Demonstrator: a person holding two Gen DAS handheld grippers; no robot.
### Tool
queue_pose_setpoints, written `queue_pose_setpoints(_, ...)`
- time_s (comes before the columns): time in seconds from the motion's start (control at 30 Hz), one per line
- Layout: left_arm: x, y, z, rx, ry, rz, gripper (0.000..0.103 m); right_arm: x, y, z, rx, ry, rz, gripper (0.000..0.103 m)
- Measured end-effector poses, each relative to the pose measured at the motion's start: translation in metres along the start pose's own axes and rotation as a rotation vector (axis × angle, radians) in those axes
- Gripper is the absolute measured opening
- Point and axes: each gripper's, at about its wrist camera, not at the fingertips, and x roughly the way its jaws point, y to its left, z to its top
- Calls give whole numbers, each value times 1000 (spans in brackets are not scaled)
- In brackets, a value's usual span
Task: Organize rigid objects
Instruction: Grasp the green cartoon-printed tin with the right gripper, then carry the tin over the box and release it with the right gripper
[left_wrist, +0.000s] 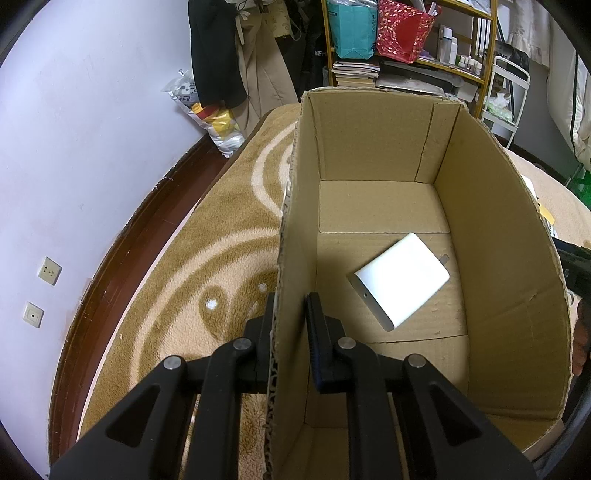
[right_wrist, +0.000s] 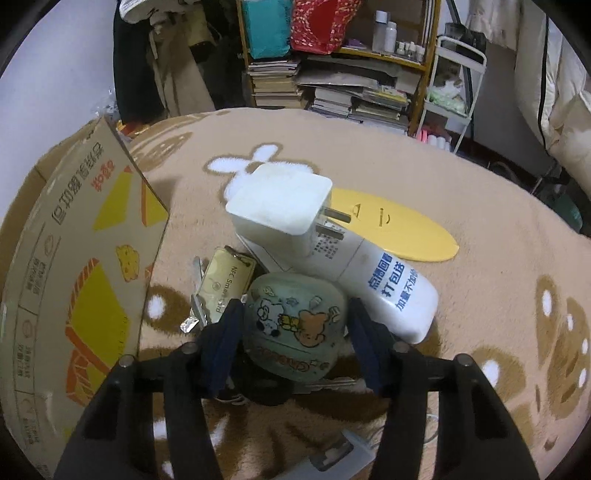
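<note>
cardboard box (left_wrist: 369, 206) upright on the patterned rug (left_wrist: 207, 236), open at the top, steadied by the left gripper (left_wrist: 291, 306): one finger outside the near-left wall, the other inside, wall pinched between them, jaws narrowed onto the cardboard edge. probably held that way to keep the light box from sliding or tipping while items go in with the other hand. already inside, flat on the box floor towards the right wall: a white charger block (left_wrist: 400, 282), prongs pointing to the far right.

right gripper (right_wrist: 295, 321) over the pile of loose things just beside the box's printed outer wall (right_wrist: 81, 258). jaws wide apart, straddling a rounded tin with cartoon dogs (right_wrist: 295, 321); fingers on either side of it, contact with the pads not certain, so no firm grip as yet by the look of it. likely the next item chosen, being nearest and uppermost at the front of the heap.

behind the tin, stacked and touching: a white plug adapter (right_wrist: 280, 206) resting on a white bottle with blue lettering (right_wrist: 384, 291), a yellow oval piece (right_wrist: 399, 232) flat on the rug beyond, a small gold-coloured packet (right_wrist: 225, 284) to the left. dark item under the tin, too hidden to name.

pile close to the box, presumably to keep each transfer short. most of the sorting remains to be done.
</note>
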Motion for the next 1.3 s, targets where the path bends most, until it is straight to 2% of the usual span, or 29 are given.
queue_pose_setpoints(0.13, 0, 0, -1, 0, 0, 0, 14, -7, -8, 2, 33, -17, 19, 60)
queue_pose_setpoints(0.3, 1, -1, -1, 3, 1, 4, 14, -32, -8, 12, 51, -90, 77, 60)
queue_pose_setpoints(0.5, 0, -1, -1, 7, 0, 7, 14, -59, 17, 19, -25, -167, 157, 60)
queue_pose_setpoints(0.6, 0, -2, -1, 7, -1, 8, 14, -72, 31, 21, -56, -204, 170, 60)
queue_pose_setpoints(0.87, 0, -2, -1, 7, 0, 7, 14, -122, 63, 26, -110, -328, 292, 60)
queue_pose_setpoints(1.1, 0, -2, -1, 7, 1, 8, 14, -141, 90, 20, -164, -363, 375, 60)
queue_pose_setpoints(1.3, 0, -3, -2, 2, 2, 5, 14, -142, 102, 12, -186, -348, 422, 60)
